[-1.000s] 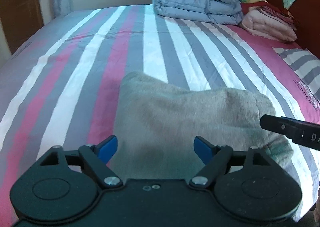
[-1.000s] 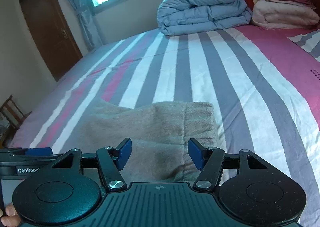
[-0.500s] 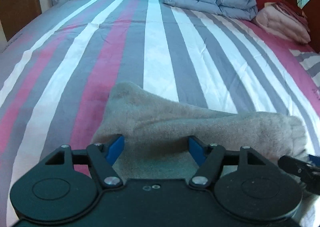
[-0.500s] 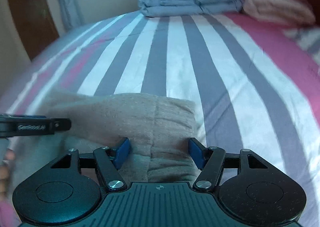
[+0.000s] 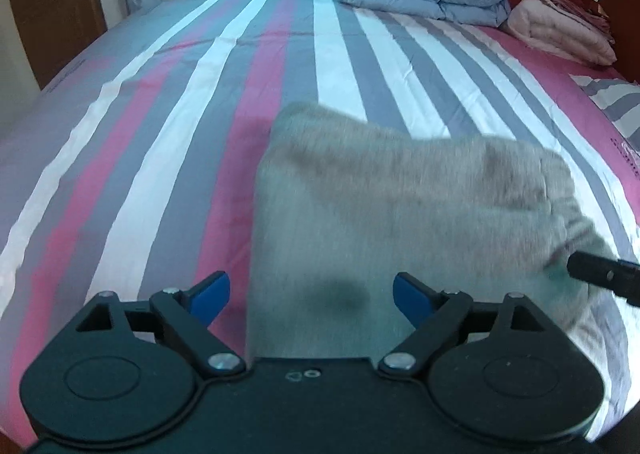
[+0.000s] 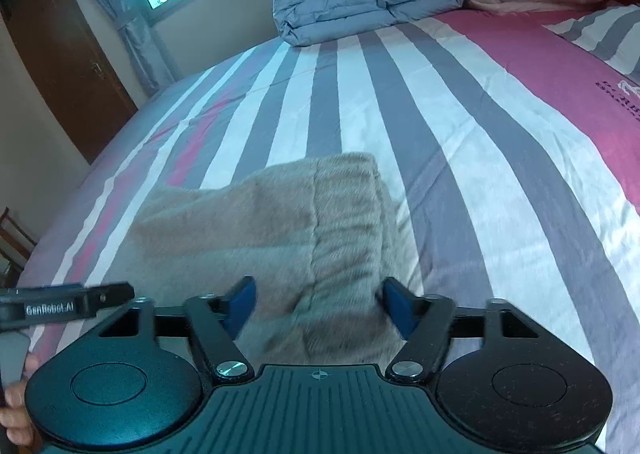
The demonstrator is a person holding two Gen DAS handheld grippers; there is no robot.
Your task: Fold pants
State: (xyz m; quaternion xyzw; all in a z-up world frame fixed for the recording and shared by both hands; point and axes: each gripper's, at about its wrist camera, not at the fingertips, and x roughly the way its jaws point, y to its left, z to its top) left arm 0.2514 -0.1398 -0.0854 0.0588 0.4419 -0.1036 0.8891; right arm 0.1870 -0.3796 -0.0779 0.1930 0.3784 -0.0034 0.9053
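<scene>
Fleecy beige pants point(image 5: 400, 214) are lying folded on the striped bed point(image 5: 160, 134). We are lifting our left gripper point(image 5: 310, 294) back off them, jaws wide and empty; our right gripper point(image 6: 318, 304), half a second ago lower, is likewise rising open, suggesting the fold is finished.

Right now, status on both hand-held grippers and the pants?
Left hand-held gripper open, right hand-held gripper open. Folded pants flat on striped bedsheet, ungripped. Nothing in the way.
</scene>
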